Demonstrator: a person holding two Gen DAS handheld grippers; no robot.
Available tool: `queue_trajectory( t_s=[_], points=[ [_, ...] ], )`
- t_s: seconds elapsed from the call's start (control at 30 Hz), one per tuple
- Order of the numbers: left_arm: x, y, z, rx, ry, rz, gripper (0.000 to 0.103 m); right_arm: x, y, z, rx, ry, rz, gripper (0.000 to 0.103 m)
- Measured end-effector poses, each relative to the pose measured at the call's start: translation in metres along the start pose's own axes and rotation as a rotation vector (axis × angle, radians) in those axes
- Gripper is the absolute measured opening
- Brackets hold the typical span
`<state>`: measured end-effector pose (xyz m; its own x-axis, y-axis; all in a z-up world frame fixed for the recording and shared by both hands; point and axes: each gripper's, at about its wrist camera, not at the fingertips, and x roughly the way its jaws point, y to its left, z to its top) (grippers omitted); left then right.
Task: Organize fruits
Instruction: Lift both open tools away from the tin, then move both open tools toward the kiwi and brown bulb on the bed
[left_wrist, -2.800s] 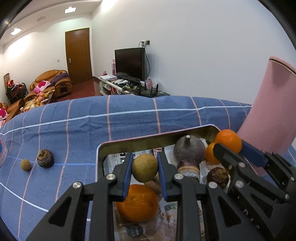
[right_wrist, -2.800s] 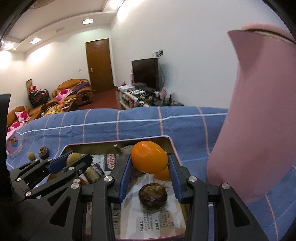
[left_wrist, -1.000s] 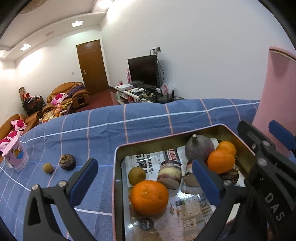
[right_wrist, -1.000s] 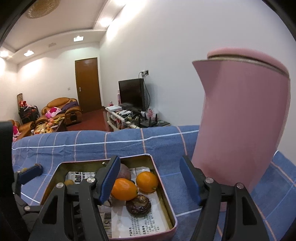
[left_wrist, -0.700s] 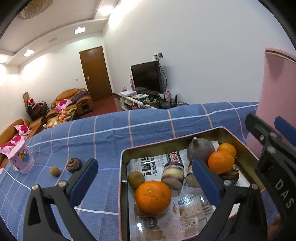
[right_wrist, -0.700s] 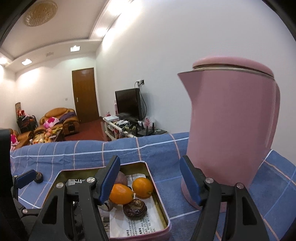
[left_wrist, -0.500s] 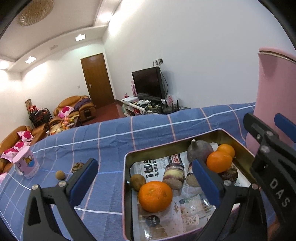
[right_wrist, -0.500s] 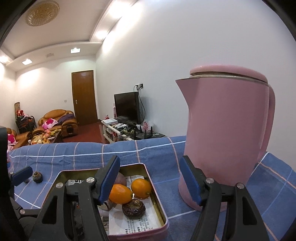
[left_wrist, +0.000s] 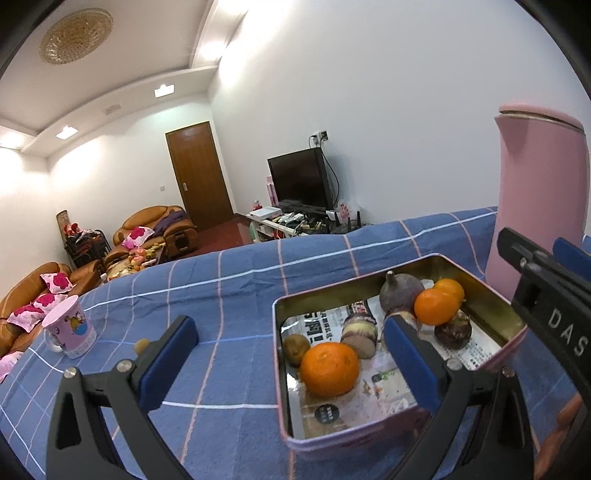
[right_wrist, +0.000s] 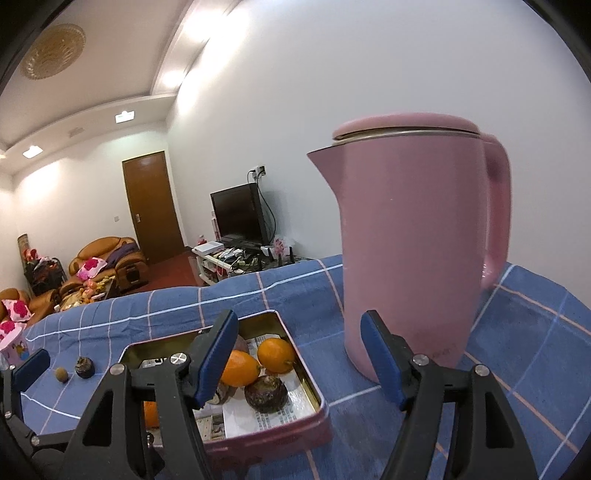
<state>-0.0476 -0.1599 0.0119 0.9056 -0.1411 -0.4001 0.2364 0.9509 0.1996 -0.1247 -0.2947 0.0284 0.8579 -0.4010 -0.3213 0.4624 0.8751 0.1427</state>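
Both jaws wide apart, holding nothing — left gripper and right gripper above fruit-filled tin; pink kettle just beside it.

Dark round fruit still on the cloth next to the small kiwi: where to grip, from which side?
Take the dark fruit across its round middle, coming from above and the near side with the left gripper, which is open and closer. It sits alone on the flat cloth. Set the fingers front and back, since the kiwi lies close beside it on the left.

Black gripper frames, blue-padded jaws, silver screws, white "DAS" lettering
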Motion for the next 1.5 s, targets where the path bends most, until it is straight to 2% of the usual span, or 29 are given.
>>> queue_trajectory(
  t_s=[0.2,0.73,1.3,1.5],
  points=[
    [-0.01,0.01,-0.007,0.012,-0.014,0.006,0.103,-0.015,0.004,-0.005,0.016,-0.008,-0.011,0.071],
    [-0.017,0.048,-0.019,0.019,-0.021,0.023,0.103,-0.026,0.054,-0.017,-0.024,-0.006,0.012,0.071],
    [0.014,0.119,-0.026,-0.086,0.07,0.064,0.103,-0.013,0.126,-0.026,-0.053,0.027,0.11,0.071],
    [0.03,0.153,-0.032,-0.121,0.114,0.111,0.103,-0.005,0.147,-0.03,-0.088,0.049,0.147,0.071]
  ],
)
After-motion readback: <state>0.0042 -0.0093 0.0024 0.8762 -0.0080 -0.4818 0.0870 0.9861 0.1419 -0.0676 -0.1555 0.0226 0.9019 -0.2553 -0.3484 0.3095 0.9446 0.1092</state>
